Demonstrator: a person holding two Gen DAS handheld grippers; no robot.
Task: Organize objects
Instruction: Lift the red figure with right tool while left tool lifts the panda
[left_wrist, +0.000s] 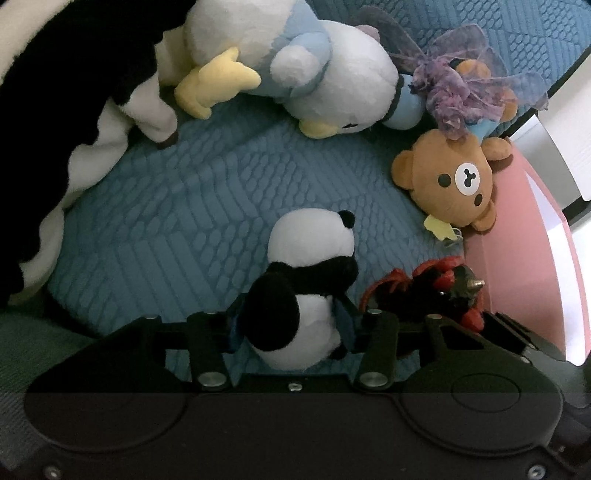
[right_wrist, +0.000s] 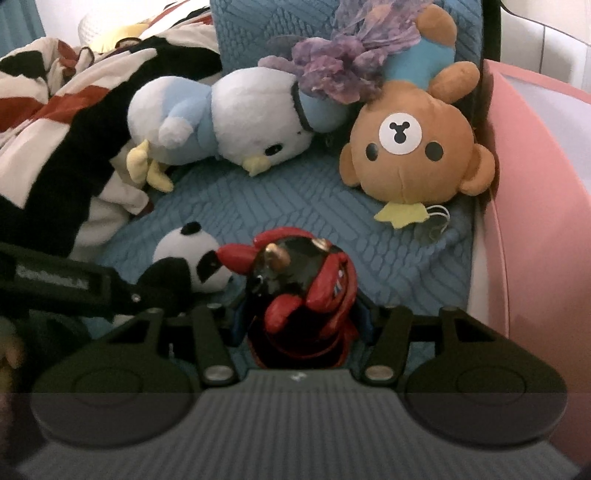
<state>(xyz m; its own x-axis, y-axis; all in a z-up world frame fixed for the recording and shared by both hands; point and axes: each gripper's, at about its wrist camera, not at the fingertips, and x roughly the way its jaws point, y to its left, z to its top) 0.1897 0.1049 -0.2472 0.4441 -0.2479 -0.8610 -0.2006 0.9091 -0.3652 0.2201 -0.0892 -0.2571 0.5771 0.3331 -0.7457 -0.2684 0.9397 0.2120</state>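
Note:
My left gripper (left_wrist: 291, 321) is shut on a small panda plush (left_wrist: 295, 291), held just over the blue quilted cushion (left_wrist: 177, 206). My right gripper (right_wrist: 301, 317) is shut on a red and black horned figure (right_wrist: 303, 284), right beside the panda (right_wrist: 192, 258). The figure also shows in the left wrist view (left_wrist: 436, 291), with the right gripper behind it. A brown bear plush (right_wrist: 413, 147) lies head down at the right. A white and blue bird plush (right_wrist: 229, 122) lies at the back.
A pink wall or headboard (right_wrist: 535, 221) runs along the right. A black, white and red blanket (right_wrist: 55, 147) is heaped at the left. A purple gauzy bow (right_wrist: 347, 62) sits on the bear's body.

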